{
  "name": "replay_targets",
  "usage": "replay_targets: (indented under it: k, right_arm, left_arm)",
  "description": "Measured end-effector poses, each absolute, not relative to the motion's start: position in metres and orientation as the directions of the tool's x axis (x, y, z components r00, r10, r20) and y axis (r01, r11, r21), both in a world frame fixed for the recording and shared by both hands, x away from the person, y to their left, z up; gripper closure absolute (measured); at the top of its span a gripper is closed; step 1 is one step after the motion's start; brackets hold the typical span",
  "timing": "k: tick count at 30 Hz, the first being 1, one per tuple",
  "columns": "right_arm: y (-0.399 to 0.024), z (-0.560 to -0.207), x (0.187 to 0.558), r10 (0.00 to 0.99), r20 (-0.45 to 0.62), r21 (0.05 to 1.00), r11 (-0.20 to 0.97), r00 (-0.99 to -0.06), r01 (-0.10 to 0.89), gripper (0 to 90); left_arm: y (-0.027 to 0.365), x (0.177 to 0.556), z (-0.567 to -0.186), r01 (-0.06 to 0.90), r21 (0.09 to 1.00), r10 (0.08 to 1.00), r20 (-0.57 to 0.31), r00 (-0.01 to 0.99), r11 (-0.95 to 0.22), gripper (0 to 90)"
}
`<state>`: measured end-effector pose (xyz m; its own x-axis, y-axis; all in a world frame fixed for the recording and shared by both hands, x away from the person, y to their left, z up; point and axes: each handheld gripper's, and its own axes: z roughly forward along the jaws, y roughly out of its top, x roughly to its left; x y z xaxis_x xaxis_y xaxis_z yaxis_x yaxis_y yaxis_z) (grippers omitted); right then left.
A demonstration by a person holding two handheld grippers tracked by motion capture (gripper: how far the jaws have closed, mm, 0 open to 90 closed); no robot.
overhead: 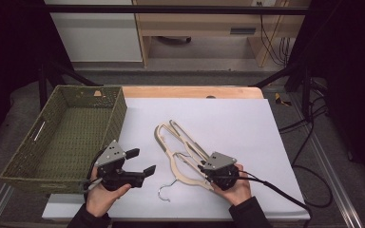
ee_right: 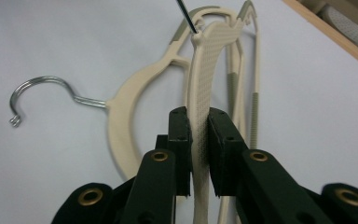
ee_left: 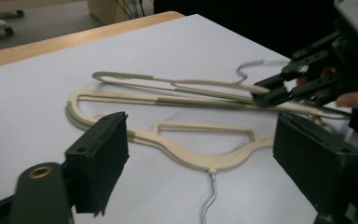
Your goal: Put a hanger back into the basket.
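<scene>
Your right gripper (overhead: 203, 167) is clamped on one cream plastic clothes hanger with a metal hook (ee_right: 204, 84); your left gripper (overhead: 141, 162) hangs released.

Detail: the gripped hanger's arm sits pinched between the right jaws, tilted up off the white sheet covering the table (overhead: 237, 118). A second cream hanger (ee_left: 191, 154) lies flat beneath it, steel hook (overhead: 165, 189) pointing toward you. Left jaws are spread wide, just beside the hangers, touching nothing. The woven green rectangular basket (overhead: 64, 135) sits at the table's left.

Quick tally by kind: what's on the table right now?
Cream plastic clothes hangers with metal hooks: 2
Green woven basket: 1
White sheet covering the table: 1
Total: 4
</scene>
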<state>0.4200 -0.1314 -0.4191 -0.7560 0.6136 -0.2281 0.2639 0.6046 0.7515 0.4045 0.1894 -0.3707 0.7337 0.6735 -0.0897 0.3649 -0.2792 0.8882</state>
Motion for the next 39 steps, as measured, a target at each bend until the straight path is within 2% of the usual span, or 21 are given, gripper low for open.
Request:
replay_targets:
  k: [5,12,21,27,30,39]
  right_arm:
    - [-0.146,-0.41,0.427,0.655,-0.256,0.763,0.588,-0.711,0.268,83.9]
    - [-0.169,-0.404,0.437,0.713,-0.247,0.791,0.54,-0.656,0.29,86.9]
    - [-0.183,-0.39,0.436,0.712,-0.176,0.839,0.469,-0.68,0.274,86.9]
    - [-0.172,-0.376,0.429,0.627,-0.126,0.855,0.462,-0.769,0.237,86.9]
    - [-0.16,-0.376,0.429,0.548,-0.078,0.859,0.461,-0.833,0.222,86.9]
    - [-0.144,-0.379,0.428,0.45,-0.022,0.856,0.47,-0.893,0.216,86.9]
  left_arm:
    - [0.188,0.407,-0.375,0.348,0.887,0.684,-0.052,0.727,-0.302,7.6]
    - [0.195,0.412,-0.378,0.365,0.882,0.709,-0.052,0.703,-0.298,7.3]
    - [0.19,0.409,-0.371,0.333,0.885,0.695,-0.015,0.719,-0.326,7.7]
    - [0.185,0.411,-0.363,0.306,0.884,0.666,0.008,0.746,-0.353,7.7]
    - [0.175,0.416,-0.36,0.298,0.871,0.636,0.021,0.771,-0.39,8.3]
    - [0.154,0.432,-0.364,0.291,0.834,0.583,0.045,0.811,-0.469,13.2]
